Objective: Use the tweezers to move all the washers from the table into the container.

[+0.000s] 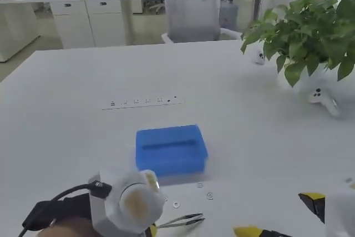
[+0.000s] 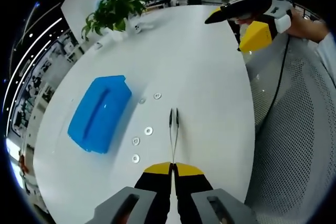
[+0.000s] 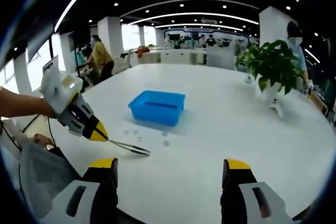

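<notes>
Left gripper view: five washers [image 2: 148, 130], one container [image 2: 100, 113]; left claw [image 2: 172, 169] clamps tweezers [image 2: 173, 129], right claw [image 3: 170, 163] apart.

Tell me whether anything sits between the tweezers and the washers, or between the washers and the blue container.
Nothing visible does. The left gripper holds the tweezers with their tips over bare table beside the washers, and only bare table separates the washers from the blue container.
</notes>
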The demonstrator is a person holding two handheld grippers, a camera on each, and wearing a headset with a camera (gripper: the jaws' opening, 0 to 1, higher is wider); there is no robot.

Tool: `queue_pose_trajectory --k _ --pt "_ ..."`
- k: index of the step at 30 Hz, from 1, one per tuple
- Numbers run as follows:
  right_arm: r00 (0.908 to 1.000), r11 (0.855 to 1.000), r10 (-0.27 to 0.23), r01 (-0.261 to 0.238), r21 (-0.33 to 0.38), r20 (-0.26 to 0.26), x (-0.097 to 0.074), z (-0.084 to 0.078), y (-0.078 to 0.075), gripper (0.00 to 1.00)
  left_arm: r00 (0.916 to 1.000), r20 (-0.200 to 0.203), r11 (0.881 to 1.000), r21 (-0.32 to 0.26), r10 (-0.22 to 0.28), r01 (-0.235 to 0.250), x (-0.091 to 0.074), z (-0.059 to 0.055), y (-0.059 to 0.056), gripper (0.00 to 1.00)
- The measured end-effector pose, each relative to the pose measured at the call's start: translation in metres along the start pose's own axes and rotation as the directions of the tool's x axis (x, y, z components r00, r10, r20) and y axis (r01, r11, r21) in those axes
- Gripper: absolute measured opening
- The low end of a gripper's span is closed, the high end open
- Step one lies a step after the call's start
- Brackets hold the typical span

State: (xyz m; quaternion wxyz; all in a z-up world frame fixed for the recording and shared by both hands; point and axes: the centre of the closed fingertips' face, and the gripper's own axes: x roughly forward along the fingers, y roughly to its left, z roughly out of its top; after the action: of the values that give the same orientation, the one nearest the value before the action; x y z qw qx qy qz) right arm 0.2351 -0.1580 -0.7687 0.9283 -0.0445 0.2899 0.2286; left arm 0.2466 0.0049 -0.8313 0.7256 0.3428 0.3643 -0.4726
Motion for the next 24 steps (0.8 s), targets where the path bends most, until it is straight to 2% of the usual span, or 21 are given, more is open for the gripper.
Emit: queue_pose_trajectory --k 3,7,9,12,13,15,17,18,19,20,22,23,24 --pt "0.9999 1.000 0.013 -0.013 -0.019 0.009 -0.001 0.002 0.004 0.77 0.9994 0.033 1.000 -0.004 0.015 -0.014 -0.011 0.008 -0.007 0.00" --pt "0.9975 0.995 0.067 -0.066 -0.069 0.022 -0.001 0.006 0.018 0.71 0.9982 0.059 1.000 -0.002 0.012 -0.012 -0.023 0.015 -0.015 0.00" --pt "0.9965 0.991 0.083 -0.082 -0.104 0.007 0.001 0.005 0.024 0.69 0.9981 0.061 1.000 0.011 0.011 -0.011 -0.030 0.017 -0.019 0.00" --pt "0.9909 0.979 0.135 -0.134 -0.155 -0.006 0.003 0.005 0.040 0.59 0.9967 0.079 1.000 0.015 0.017 -0.018 -0.041 0.021 -0.021 0.00" --pt "0.9866 0.975 0.163 -0.162 -0.155 -0.009 0.004 0.005 0.047 0.55 0.9965 0.082 1.000 0.009 0.013 -0.014 -0.043 0.022 -0.022 0.00" --pt "0.9710 0.962 0.237 -0.239 -0.136 -0.027 0.005 0.003 0.063 0.49 0.9958 0.091 1.000 0.007 0.009 -0.010 -0.049 0.023 -0.025 0.00" --pt "0.9587 0.951 0.283 -0.284 -0.123 -0.030 0.008 0.003 0.078 0.47 0.9947 0.103 1.000 0.029 0.008 -0.011 -0.054 0.023 -0.028 0.00" --pt "0.9509 0.942 0.307 -0.309 -0.129 -0.035 0.008 0.003 0.086 0.48 0.9954 0.096 1.000 0.032 -0.002 -0.001 -0.057 0.022 -0.030 0.00" --pt "0.9369 0.922 0.342 -0.349 -0.167 -0.074 0.008 -0.002 0.097 0.47 0.9955 0.094 0.999 0.032 -0.008 0.005 -0.059 0.022 -0.032 0.00" --pt "0.9318 0.905 0.347 -0.363 -0.222 -0.105 0.009 -0.005 0.104 0.46 0.9952 0.095 0.999 0.036 -0.019 0.016 -0.062 0.022 -0.035 0.00" --pt "0.9212 0.875 0.365 -0.389 -0.290 -0.134 0.010 -0.006 0.115 0.42 0.9945 0.098 0.998 0.047 -0.036 0.031 -0.068 0.024 -0.040 0.00" --pt "0.9052 0.848 0.397 -0.425 -0.317 -0.151 0.009 -0.007 0.127 0.39 0.9943 0.099 0.998 0.049 -0.037 0.033 -0.070 0.024 -0.041 0.00" --pt "0.8966 0.835 0.414 -0.443 -0.326 -0.157 0.009 -0.006 0.133 0.37 0.9938 0.101 0.998 0.055 -0.047 0.042 -0.073 0.026 -0.043 0.00"
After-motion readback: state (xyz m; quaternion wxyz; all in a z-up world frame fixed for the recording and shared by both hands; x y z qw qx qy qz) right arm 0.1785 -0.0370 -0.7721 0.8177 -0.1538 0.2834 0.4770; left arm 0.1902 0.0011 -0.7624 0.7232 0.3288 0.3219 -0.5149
